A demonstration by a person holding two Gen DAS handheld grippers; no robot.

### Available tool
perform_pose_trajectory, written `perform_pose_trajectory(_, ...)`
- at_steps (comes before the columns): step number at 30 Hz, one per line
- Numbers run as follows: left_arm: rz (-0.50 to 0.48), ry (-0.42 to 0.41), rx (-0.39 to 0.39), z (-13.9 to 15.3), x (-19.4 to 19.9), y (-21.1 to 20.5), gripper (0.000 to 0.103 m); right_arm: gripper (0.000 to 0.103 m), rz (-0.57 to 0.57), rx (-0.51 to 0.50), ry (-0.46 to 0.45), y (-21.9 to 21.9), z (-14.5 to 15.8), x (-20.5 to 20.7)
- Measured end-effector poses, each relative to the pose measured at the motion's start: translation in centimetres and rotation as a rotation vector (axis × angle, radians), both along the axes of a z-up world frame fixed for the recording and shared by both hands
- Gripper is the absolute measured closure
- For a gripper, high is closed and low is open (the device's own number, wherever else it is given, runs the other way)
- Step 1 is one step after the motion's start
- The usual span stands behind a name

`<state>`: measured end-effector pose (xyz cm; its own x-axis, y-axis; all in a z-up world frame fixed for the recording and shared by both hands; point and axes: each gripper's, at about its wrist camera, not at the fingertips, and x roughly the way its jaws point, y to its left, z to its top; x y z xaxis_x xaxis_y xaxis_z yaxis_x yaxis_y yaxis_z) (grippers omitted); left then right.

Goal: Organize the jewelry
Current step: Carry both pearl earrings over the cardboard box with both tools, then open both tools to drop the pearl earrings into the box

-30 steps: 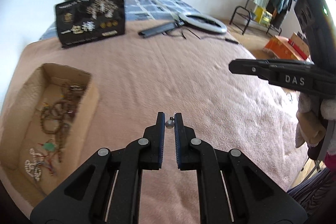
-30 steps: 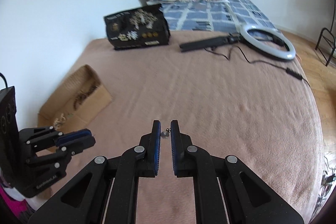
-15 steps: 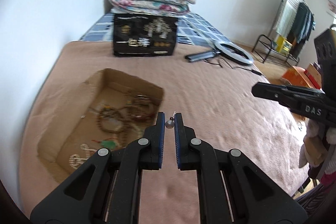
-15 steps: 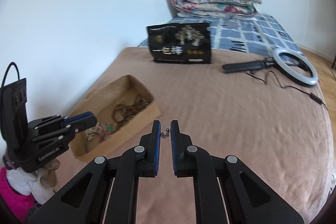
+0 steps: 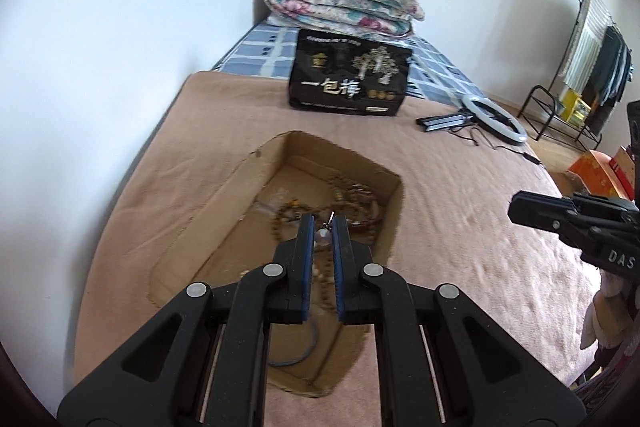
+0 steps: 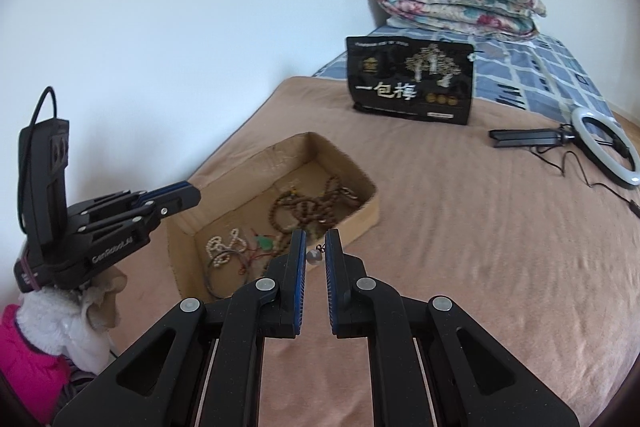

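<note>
An open cardboard box (image 5: 344,151) lies on the tan blanket with brown bead strings (image 5: 352,195) inside. My left gripper (image 5: 322,223) hangs over the box, shut on a small pearl earring (image 5: 322,235). In the right wrist view the same box (image 6: 360,223) also holds a white pearl bracelet (image 6: 222,247) and a green pendant (image 6: 265,243). My right gripper (image 6: 315,239) hovers at the box's near right wall, shut on a second pearl earring (image 6: 314,257). Each gripper shows in the other's view: the right gripper (image 5: 516,205) and the left gripper (image 6: 192,193).
A black printed bag (image 5: 350,83) stands behind the box, before a folded floral quilt (image 5: 344,3). A ring light (image 5: 494,117) with its cable lies at the far right. A white wall runs along the bed's left side. A pink sleeve (image 6: 24,359) shows at lower left.
Both grippers have swung left across the blanket toward the cardboard box, each still pinching its pearl earring. The left one has come from beside the box to above it.
</note>
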<state>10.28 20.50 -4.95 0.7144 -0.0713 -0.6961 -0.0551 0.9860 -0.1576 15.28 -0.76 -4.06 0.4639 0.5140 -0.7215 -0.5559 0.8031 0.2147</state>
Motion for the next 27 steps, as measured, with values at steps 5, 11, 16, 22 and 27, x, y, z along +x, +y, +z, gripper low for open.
perform_pose_trajectory(5,0.031,0.023,-0.007,-0.8,0.1,1.6,0.096,0.095,0.031,-0.001,0.012,1.9,-0.7,-0.3)
perform_pose_trajectory(11,0.056,0.040,-0.019,-1.4,0.1,3.0,0.096,0.095,0.066,-0.019,0.018,4.2,-1.7,-0.5)
perform_pose_trajectory(16,0.073,0.057,-0.028,-1.9,0.4,3.8,0.096,0.095,0.081,-0.041,0.014,5.5,-2.5,-0.4)
perform_pose_trajectory(22,0.087,0.060,-0.039,-2.1,0.7,4.3,0.096,0.095,0.084,-0.045,0.025,6.6,-3.3,0.2)
perform_pose_trajectory(27,0.096,0.057,-0.038,-2.1,0.9,4.2,0.096,0.095,0.089,-0.046,0.028,7.2,-3.6,0.3)
